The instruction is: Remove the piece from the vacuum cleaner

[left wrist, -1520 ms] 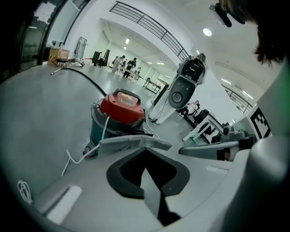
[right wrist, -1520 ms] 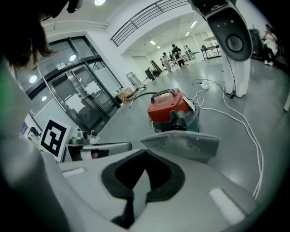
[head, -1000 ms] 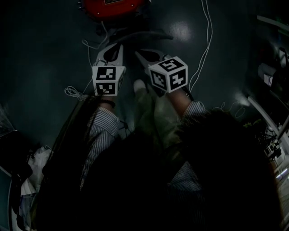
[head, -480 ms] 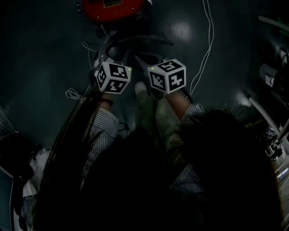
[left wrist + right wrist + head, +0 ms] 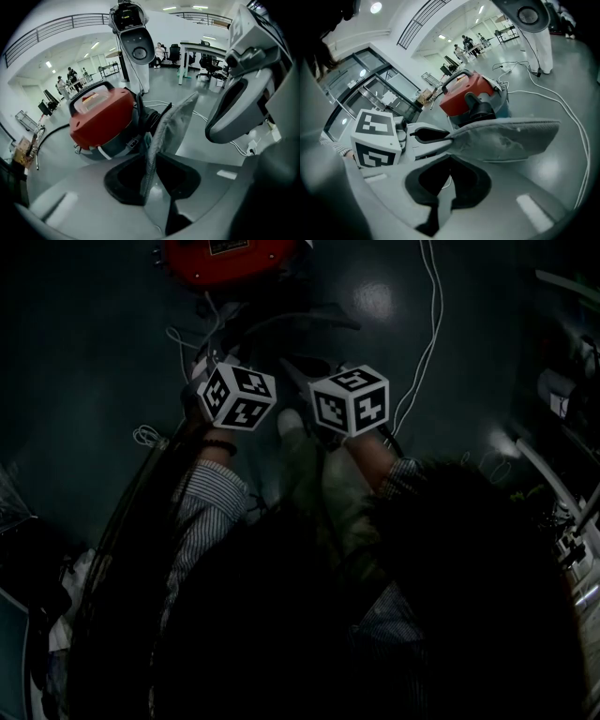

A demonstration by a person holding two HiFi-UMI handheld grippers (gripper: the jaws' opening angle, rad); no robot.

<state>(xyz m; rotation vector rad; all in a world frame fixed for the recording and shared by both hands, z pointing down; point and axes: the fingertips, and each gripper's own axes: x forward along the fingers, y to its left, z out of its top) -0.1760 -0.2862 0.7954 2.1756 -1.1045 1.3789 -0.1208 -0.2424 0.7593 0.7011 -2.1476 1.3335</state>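
Grey fabric piece [image 5: 506,138] held clear of the red vacuum cleaner [image 5: 101,117], in the air just in front of its black hose port; whether it touches the machine anywhere cannot be told. Left gripper [image 5: 151,161]: jaws closing, with one edge of the piece standing on end between them and both pads against the cloth. Right gripper [image 5: 447,157]: jaws narrow, the near edge of the piece caught at their tips, so that the cloth spreads flat ahead of them. The piece reads as a thin, padded textile with a stitched rim: light, soft and limp, likely to fold or sag under its own weight if held at a single point, and unlikely to slip or break. The firmer rim looks the best place to take hold, at two well-separated points, as here; a pinch in the middle would probably bunch the cloth. The vacuum cleaner stands on a smooth, glossy grey floor [image 5: 562,154], which carries a loose white cable [image 5: 553,101] running past the machine. The room is a large, brightly lit hall with a railed gallery [image 5: 61,23] above, desks [image 5: 206,47] and office chairs at the back, a white stand [image 5: 133,42] behind the machine, and people [image 5: 70,77] well apart in the distance. The head view is too dark to add detail.
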